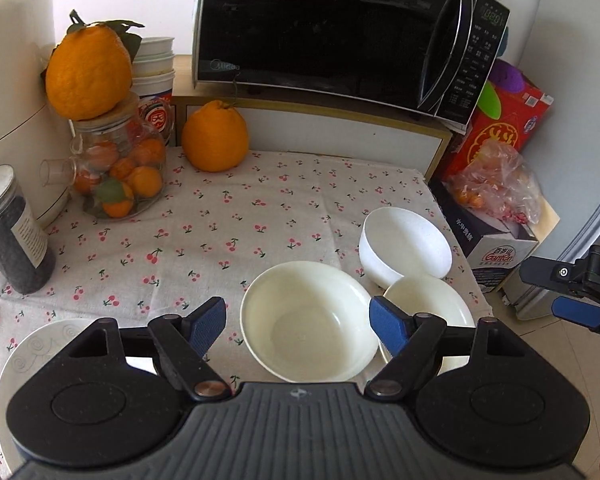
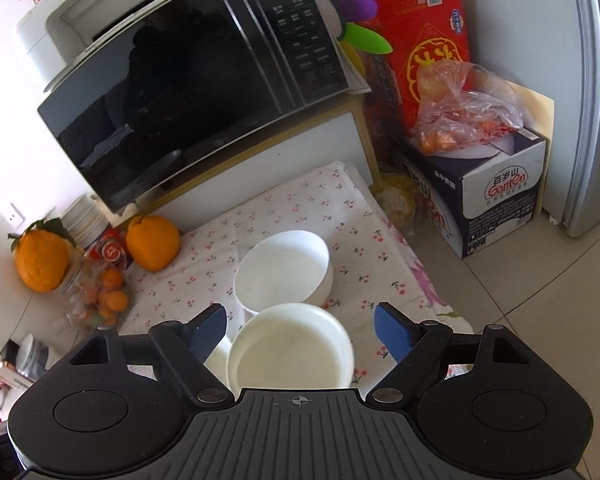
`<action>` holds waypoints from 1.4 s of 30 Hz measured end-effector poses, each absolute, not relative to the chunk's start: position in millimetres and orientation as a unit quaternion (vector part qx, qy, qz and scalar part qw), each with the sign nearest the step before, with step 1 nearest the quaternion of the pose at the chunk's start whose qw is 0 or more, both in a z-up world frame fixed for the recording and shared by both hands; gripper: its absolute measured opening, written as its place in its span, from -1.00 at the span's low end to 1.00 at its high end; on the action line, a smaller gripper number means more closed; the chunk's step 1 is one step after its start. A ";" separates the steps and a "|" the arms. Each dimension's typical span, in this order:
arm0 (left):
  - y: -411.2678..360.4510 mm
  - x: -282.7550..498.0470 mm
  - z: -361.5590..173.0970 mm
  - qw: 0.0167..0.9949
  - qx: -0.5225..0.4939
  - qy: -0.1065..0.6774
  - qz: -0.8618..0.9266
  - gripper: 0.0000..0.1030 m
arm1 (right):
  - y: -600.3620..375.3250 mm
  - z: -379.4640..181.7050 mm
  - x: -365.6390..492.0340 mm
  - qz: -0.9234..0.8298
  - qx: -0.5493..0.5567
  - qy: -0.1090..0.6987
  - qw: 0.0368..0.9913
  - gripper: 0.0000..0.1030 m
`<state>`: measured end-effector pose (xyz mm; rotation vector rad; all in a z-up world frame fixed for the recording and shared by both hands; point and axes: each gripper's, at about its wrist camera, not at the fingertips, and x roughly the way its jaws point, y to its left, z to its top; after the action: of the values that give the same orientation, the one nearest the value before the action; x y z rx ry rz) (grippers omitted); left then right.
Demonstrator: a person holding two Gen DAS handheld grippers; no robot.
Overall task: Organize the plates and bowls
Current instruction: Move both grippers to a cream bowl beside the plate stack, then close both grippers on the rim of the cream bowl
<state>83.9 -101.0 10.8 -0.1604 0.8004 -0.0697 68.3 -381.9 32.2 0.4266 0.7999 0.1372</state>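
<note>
Microwave (image 1: 332, 32) on a shelf at the back, top cut off by the frame edge in the left view. Cherry-print cloth (image 1: 219, 220) over the table, right edge dropping to tiled floor (image 2: 520, 300) just past the bowls. Open cloth across the middle and left, well clear of the clutter.

Three bowls near the right edge: wide bowl (image 1: 308, 320) between the fingers in the left view, deep bowl (image 1: 406, 246) behind and to the right, shallow bowl (image 1: 432, 308) touching both, near rim hidden by the left gripper (image 1: 297, 324). One plate (image 1: 39, 344) at lower left, mostly hidden under the same gripper (swirl pattern faint).

Two big oranges: one (image 1: 87, 70) on a jar (image 1: 119, 168) of small ones, one (image 1: 213, 136) on the cloth. One dark canister (image 1: 11, 232) at the left edge. Stacked cups (image 1: 153, 68) behind the fruit, count unclear. Two boxes on the floor at the right, red (image 2: 424, 40) and blue-and-white (image 2: 496, 204), with a bag of fruit (image 2: 460, 108) on the latter.

Left gripper spread wide, nothing gripped. Right gripper (image 2: 300, 330) likewise wide, above the shallow bowl (image 2: 289, 348), pads clear of it; deep bowl (image 2: 283, 268) just beyond.
</note>
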 end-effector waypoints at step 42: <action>-150.5 207.1 -41.2 0.881 -0.152 0.444 -0.065 -0.23 | -395.6 -43.6 182.6 0.066 0.277 0.451 0.846 0.12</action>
<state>207.1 -150.5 -41.2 -0.3167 0.9252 -0.1354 182.6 -395.6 -43.6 0.5834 0.9507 0.1399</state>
